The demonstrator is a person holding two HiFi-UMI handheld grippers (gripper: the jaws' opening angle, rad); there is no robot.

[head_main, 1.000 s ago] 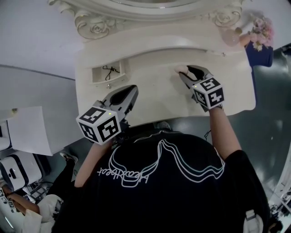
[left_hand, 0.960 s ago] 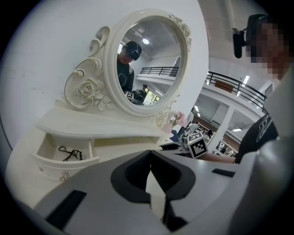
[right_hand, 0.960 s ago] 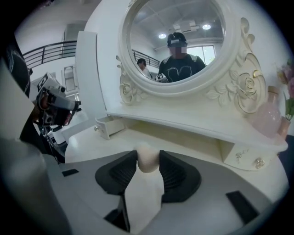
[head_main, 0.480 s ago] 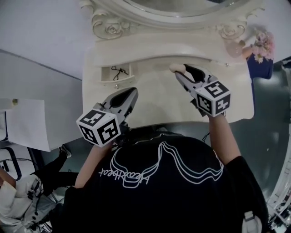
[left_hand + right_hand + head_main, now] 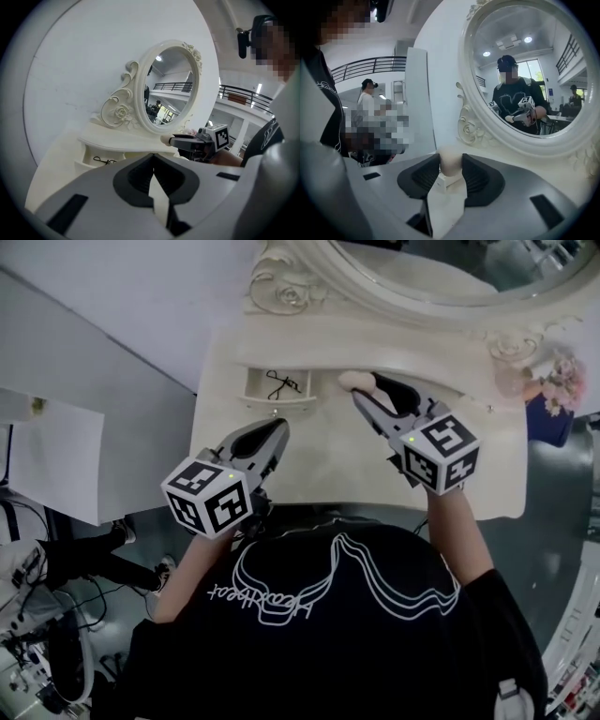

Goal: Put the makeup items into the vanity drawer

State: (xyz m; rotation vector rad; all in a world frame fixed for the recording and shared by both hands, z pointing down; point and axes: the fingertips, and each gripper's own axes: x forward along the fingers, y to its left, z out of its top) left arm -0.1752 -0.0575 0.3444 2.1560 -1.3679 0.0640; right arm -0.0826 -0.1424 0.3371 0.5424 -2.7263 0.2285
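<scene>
Right gripper view is showing the makeup item (image 5: pixel 451 161), a pale rounded piece that is probably a sponge, sitting between the jaws of the right gripper (image 5: pixel 451 165), and the dark pads are pressing on it from both sides. In the head view that same item (image 5: pixel 353 381) is hanging at the far side of the desk (image 5: pixel 328 451), just right of the open vanity drawer (image 5: pixel 305 392) and not yet over it. The drawer is standing pulled out at the far left of the desk, under the carved shelf, and a thin black thing (image 5: pixel 279 383) is already lying inside; what it is cannot be told. The left gripper (image 5: pixel 270 432) is hovering nearer the person, in front of the drawer, and the left gripper view is showing its jaws together with nothing between them. Beyond, the oval mirror (image 5: pixel 441 277) is rising behind the shelf. The step in hand looks like the delivery of the item to the drawer. The next move is calling for a short shift left until the item is hanging over the drawer's open top, then a lowering below the rim and clear of the shelf edge above, before the jaws part.
</scene>
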